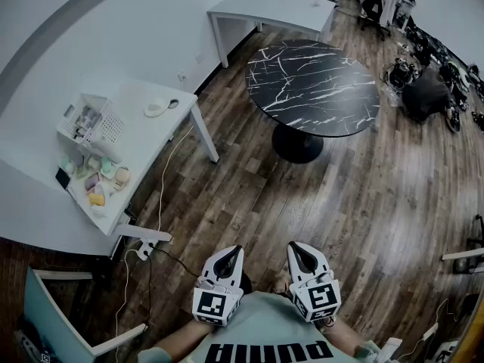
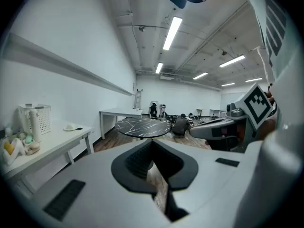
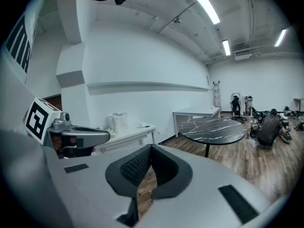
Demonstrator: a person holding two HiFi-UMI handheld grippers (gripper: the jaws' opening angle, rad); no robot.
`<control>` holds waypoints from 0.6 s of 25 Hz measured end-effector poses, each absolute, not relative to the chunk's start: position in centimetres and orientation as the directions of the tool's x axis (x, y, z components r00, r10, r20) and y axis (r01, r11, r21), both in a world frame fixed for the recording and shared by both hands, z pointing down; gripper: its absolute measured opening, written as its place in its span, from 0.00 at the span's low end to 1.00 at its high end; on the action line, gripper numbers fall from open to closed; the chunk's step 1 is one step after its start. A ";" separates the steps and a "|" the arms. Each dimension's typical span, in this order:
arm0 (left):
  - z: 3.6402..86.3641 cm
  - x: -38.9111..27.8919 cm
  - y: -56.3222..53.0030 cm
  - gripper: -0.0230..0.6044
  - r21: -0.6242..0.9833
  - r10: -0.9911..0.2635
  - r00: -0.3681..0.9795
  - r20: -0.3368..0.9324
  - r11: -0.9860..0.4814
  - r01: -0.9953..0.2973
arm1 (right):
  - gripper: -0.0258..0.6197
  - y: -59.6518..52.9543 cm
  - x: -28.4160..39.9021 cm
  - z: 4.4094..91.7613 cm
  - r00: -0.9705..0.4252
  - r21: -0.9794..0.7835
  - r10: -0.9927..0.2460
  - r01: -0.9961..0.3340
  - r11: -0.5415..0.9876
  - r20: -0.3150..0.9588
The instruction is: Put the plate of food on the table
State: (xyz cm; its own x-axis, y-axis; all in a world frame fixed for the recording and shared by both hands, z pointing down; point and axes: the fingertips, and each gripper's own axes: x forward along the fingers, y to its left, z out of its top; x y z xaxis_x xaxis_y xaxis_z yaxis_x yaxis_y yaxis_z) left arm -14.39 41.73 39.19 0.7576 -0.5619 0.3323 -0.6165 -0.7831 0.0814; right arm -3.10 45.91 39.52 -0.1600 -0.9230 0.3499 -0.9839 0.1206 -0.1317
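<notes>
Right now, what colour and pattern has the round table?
The round table is black with white marble veins; head view shows it best.

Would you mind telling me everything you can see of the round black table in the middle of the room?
The round table has a glossy black top veined with white, like marble. It stands level on one dark central pedestal with a round foot, on the wood-plank floor. Its top looks bare, and nothing but the floor seems to touch it. A white desk stands close beyond it.

Upside-down "puma" lettering on the person's shirt point(image 1: 266, 325)
</notes>
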 end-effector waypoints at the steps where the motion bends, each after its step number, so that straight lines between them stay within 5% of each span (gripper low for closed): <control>1: 39.2 -14.7 40.6 0.05 0.085 -0.562 0.766 0.312 -0.786 -0.612 | 0.05 44.8 -3.5 39.4 -0.153 -0.124 -0.925 -0.985 0.117 0.347; 15: 37.7 -20.4 27.8 0.05 0.148 -0.543 0.819 0.186 -0.808 -0.570 | 0.05 32.7 -11.1 36.9 -0.115 -0.020 -0.932 -0.993 0.115 0.345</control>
